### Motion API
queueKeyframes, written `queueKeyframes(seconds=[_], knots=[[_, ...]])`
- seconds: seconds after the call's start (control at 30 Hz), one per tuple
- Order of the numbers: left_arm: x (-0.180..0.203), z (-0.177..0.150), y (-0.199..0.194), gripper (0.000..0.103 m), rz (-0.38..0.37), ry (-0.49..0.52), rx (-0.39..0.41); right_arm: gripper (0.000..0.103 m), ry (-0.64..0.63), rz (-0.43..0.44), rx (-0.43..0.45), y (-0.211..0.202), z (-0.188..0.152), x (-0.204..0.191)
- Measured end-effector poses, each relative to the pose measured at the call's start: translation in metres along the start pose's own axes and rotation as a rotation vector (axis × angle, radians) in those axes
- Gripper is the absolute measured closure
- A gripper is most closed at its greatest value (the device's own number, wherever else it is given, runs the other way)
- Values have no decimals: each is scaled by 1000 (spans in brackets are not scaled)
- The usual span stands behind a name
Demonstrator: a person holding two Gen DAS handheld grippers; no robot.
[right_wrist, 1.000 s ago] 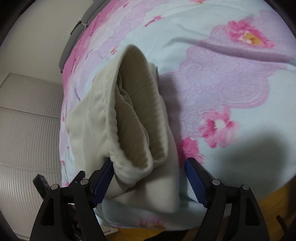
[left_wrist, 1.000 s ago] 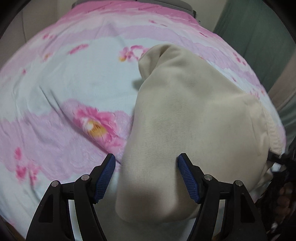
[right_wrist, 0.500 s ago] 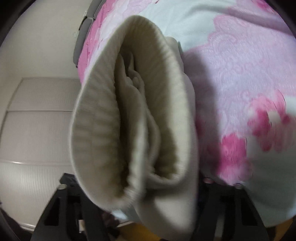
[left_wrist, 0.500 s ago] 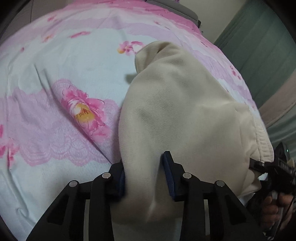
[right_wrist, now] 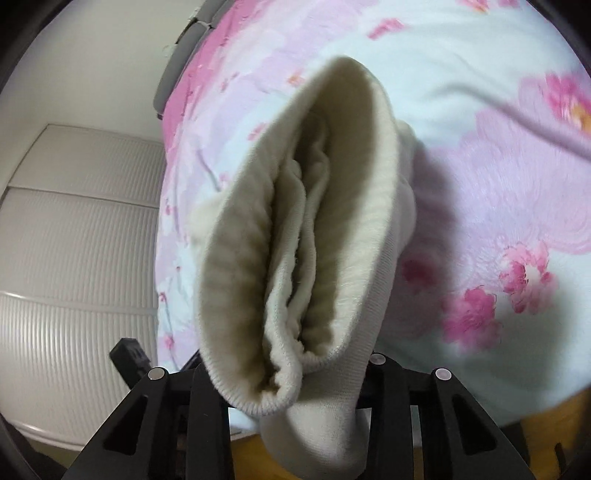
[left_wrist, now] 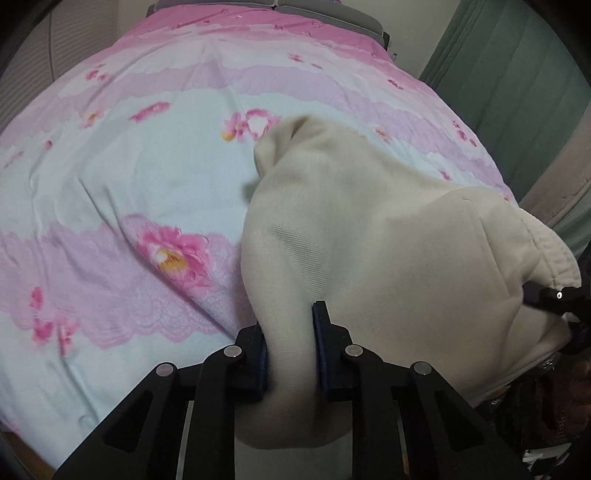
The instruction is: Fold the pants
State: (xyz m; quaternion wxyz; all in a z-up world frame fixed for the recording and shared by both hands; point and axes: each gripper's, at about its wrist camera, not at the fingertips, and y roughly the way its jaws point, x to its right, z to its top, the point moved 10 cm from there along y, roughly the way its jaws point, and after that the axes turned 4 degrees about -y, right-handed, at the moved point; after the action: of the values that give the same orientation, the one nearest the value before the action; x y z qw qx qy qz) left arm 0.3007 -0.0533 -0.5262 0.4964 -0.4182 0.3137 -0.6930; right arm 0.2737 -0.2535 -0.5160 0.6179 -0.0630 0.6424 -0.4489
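Cream pants (left_wrist: 376, 236) lie folded on a pink floral bedsheet (left_wrist: 147, 184), their near edge lifted off the bed. My left gripper (left_wrist: 290, 343) is shut on the near left corner of the fabric. The right gripper shows at the far right of the left wrist view (left_wrist: 561, 299), at the ribbed waistband. In the right wrist view the waistband (right_wrist: 295, 251) fills the middle, gaping open toward the camera. My right gripper (right_wrist: 291, 376) is shut on its lower edge, and the cloth hides the fingertips.
The bedsheet (right_wrist: 480, 184) spreads behind the pants. A green curtain (left_wrist: 517, 74) hangs at the right of the bed. A white ribbed wardrobe door (right_wrist: 74, 258) stands at the bed's side. A grey headboard (left_wrist: 332, 14) is at the far end.
Both grippers went from open around the pants' near edge to shut on it. The gripped edge has lifted off the bed.
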Motion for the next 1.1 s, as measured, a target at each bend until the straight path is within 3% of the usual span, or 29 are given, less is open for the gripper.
queueKeyframes(seconds=[0.17,0.37,0.6,0.73,0.83,0.97,1.1], knots=[[20,13,-46,85,-2,-22,-12,69,-16,-8,-52,-39,11,-27],[33,32,-90,86,3,-94,9,69,8,56,-116,-85,16,-51],[0,66,-129,86,16,-94,65,69,-45,106,-140,-84,13,-107],[-69,100,-161,86,31,-121,126,69,-112,137,-127,-57,14,-162],[-137,128,-186,86,58,-120,163,69,-169,167,-127,-15,12,-223],[-254,181,-220,86,99,-102,208,69,-240,214,-127,56,3,-316],[-380,255,-249,86,171,-62,267,69,-301,276,-121,151,-5,-414]])
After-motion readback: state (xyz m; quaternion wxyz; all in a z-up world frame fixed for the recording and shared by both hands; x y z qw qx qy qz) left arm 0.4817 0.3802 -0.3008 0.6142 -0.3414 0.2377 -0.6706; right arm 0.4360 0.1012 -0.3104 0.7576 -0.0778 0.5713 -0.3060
